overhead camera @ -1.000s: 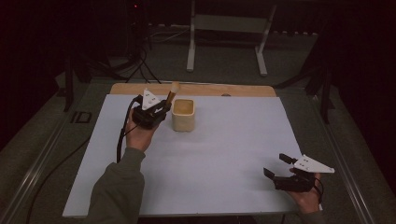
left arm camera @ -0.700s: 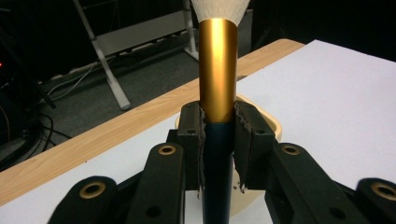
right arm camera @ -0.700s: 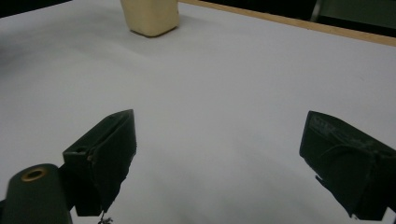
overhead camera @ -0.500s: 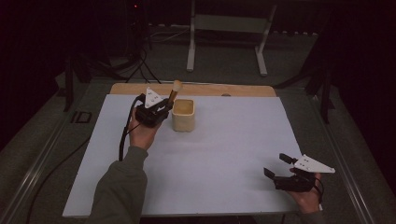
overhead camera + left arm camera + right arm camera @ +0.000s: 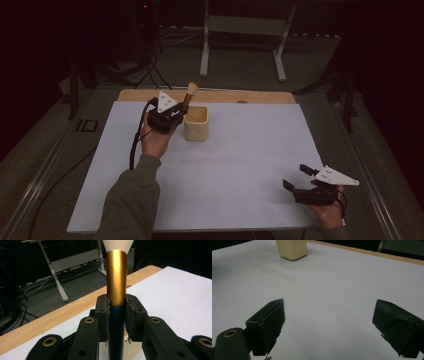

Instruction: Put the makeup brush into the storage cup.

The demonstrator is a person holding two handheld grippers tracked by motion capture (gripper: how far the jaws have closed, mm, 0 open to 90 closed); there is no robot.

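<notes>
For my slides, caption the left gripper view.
Left gripper clamps a makeup brush upright above the white table.

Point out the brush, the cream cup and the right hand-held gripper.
brush (image 5: pixel 116 277): left gripper view, gold metal sleeve below the bristles.
cream cup (image 5: pixel 196 125): high view, front wall.
right hand-held gripper (image 5: pixel 298 177): high view, midway between its open fingertips.

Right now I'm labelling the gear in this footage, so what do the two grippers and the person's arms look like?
Both grippers are black, each topped by a pale three-cornered plate. The left gripper trails a black cable; its arms carry brass-coloured rivets and its pads look worn and frayed. The right gripper has blocky black jaws, one with faint lettering. The left forearm wears an olive-green sleeve.
</notes>
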